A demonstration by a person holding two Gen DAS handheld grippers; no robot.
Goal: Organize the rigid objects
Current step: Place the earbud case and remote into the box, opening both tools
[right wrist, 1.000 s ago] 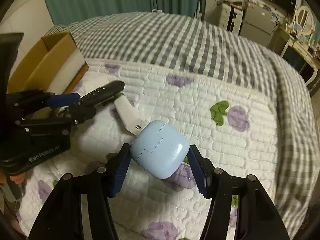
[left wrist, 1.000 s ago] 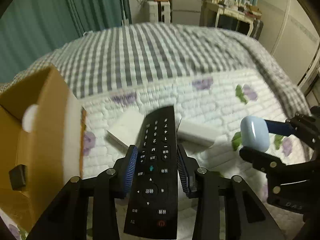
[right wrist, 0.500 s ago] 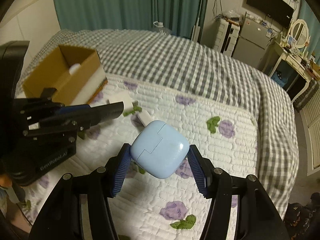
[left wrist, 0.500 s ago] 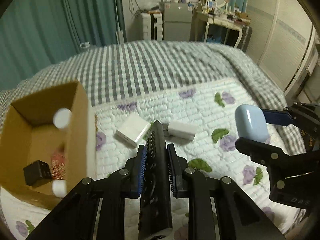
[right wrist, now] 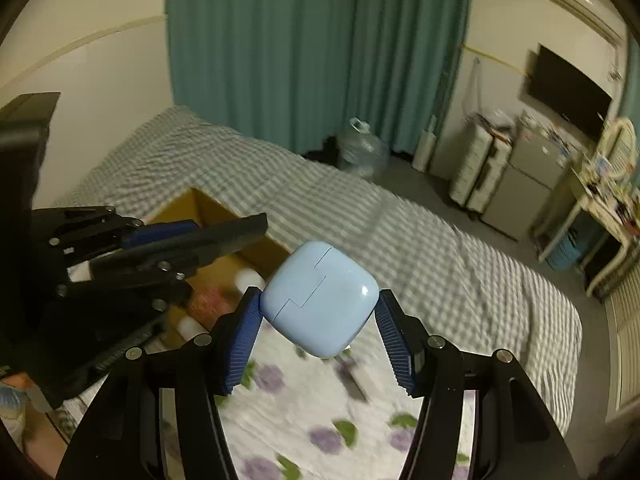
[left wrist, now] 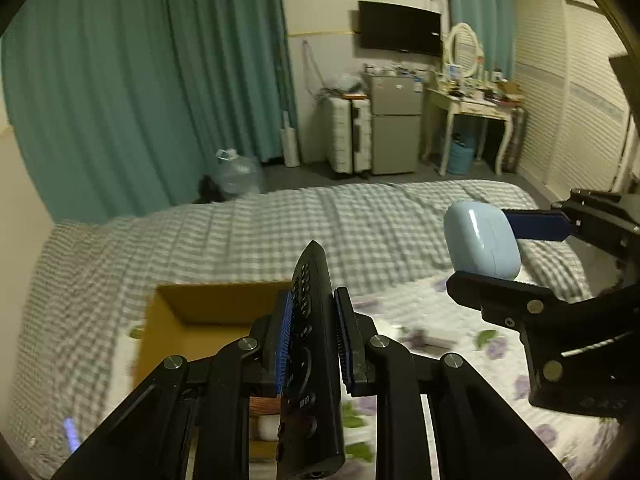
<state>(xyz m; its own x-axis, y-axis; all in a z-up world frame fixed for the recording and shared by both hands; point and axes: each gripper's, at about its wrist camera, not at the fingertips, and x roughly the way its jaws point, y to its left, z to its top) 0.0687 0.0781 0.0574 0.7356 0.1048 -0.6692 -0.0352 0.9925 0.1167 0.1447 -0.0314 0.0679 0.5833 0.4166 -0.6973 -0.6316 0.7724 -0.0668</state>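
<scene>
My left gripper [left wrist: 310,340] is shut on a black remote control [left wrist: 310,360], held on edge and raised above the open cardboard box [left wrist: 208,312] on the bed. It also shows in the right wrist view [right wrist: 168,240], with the remote [right wrist: 232,234] over the box [right wrist: 224,232]. My right gripper [right wrist: 320,332] is shut on a light blue earbud case [right wrist: 320,308], held in the air to the right of the box; the case shows in the left wrist view [left wrist: 482,238]. The box holds small white and red items [right wrist: 212,296].
The bed has a grey checked cover [left wrist: 240,232] and a white flowered quilt [right wrist: 320,420]. Teal curtains [left wrist: 140,80], a water jug [left wrist: 236,174], a suitcase, a small fridge [left wrist: 394,120] and a dressing table [left wrist: 472,104] stand beyond the bed.
Both grippers have risen and tilted upward, so the room shows beyond the bed. The left gripper has carried the remote left, over the box. The white boxes on the quilt have dropped from view.
</scene>
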